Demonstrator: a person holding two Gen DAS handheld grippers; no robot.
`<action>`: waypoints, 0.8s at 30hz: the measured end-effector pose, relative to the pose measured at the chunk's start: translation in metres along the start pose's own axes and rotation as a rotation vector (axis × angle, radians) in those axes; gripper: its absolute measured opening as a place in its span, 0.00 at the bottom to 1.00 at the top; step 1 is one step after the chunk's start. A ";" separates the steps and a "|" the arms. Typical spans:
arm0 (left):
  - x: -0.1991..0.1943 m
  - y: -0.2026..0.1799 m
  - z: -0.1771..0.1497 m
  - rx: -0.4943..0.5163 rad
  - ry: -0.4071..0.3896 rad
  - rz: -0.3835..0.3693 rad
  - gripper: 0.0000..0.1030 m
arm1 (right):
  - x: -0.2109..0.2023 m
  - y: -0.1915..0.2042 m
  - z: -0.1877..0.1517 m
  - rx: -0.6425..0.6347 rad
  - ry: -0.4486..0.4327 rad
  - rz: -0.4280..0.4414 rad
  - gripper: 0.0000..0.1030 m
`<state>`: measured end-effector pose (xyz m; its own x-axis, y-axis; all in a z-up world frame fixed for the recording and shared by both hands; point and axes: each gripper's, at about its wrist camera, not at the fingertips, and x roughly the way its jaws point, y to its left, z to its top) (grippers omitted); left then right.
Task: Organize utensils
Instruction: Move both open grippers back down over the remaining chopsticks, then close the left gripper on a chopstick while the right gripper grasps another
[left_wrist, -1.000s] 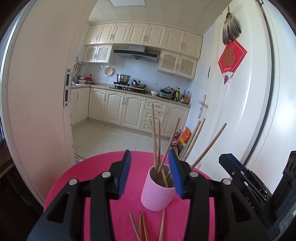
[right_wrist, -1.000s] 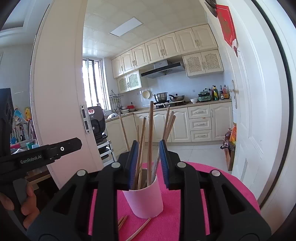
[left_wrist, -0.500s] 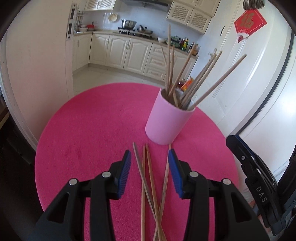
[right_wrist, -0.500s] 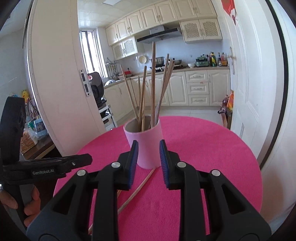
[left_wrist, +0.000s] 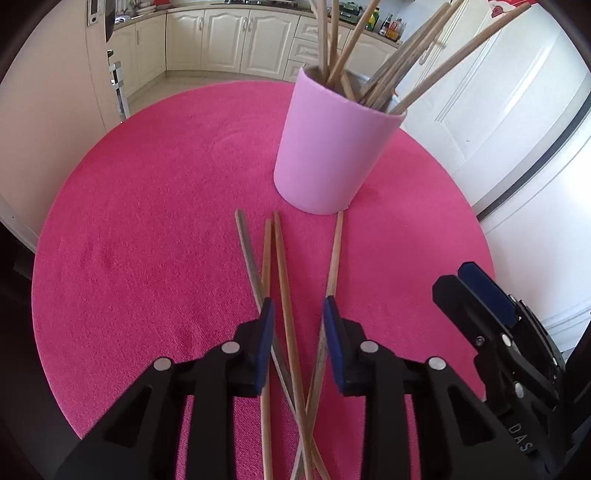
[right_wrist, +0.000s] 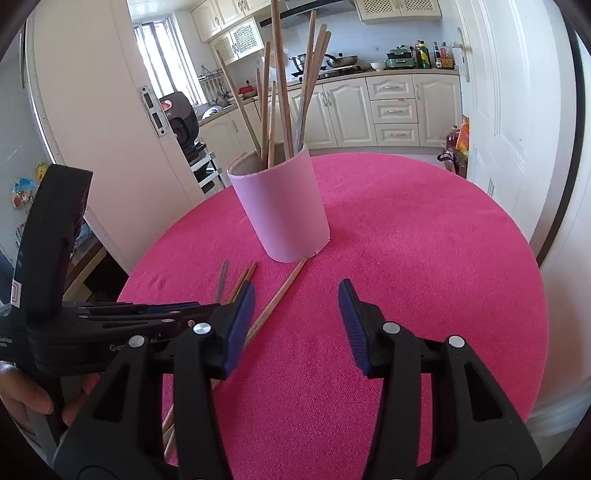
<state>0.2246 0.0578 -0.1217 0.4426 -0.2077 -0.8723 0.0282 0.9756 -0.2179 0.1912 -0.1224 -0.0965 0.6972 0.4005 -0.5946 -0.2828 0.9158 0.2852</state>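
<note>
I am closing the left gripper (left_wrist: 298, 314) around one loose chopstick (left_wrist: 284, 295) on the pink tablecloth (left_wrist: 147, 221), not yet pinching, while the right gripper (right_wrist: 297, 299) is opening empty, since the pink cup (left_wrist: 328, 147) just beyond is collecting them upright

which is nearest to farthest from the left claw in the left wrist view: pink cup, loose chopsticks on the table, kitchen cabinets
1. Loose chopsticks: on the pink tabletop, running between the closing jaws of the left claw.
2. Pink cup: upright beyond the chopstick tips, slightly right.
3. Kitchen cabinets: far back, across the floor.
</note>
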 end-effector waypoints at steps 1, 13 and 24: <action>0.003 -0.001 0.001 0.003 0.006 0.002 0.18 | 0.002 -0.002 0.001 0.003 0.009 0.002 0.45; 0.030 -0.007 0.007 0.031 0.077 0.084 0.14 | 0.023 -0.011 0.001 0.013 0.097 0.002 0.45; 0.007 0.002 0.002 -0.001 -0.026 0.012 0.06 | 0.039 -0.004 0.004 0.024 0.221 0.014 0.45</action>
<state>0.2295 0.0586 -0.1269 0.4664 -0.1943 -0.8630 0.0220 0.9778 -0.2083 0.2220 -0.1099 -0.1183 0.5311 0.4122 -0.7403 -0.2737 0.9103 0.3105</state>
